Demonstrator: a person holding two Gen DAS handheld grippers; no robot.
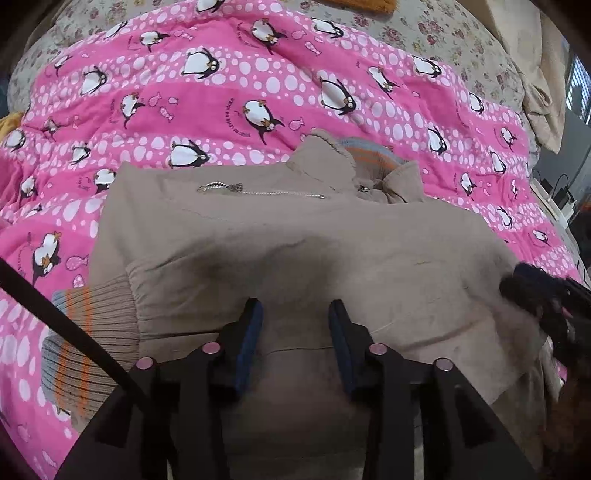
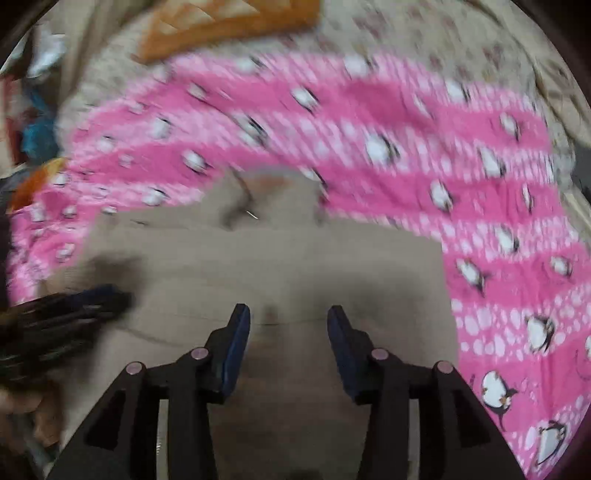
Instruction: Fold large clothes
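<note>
jacket (image 1: 295, 229) folded on quilt (image 1: 221, 92) | left gripper (image 1: 295, 314) above, jaws apart | right gripper (image 2: 284, 317) above, jaws apart

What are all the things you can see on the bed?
jacket: one, beige with striped knit cuffs, partly folded on the quilt, nearest the grippers
penguin quilt: one, pink with white dots, spread under the jacket
floral sheet: one, pale with small flowers, beyond the quilt
orange cloth: one, orange, at the far edge of the bed
left gripper: one, black with blue pads, open above the jacket
right gripper: one, black with blue pads, open above the jacket
</note>
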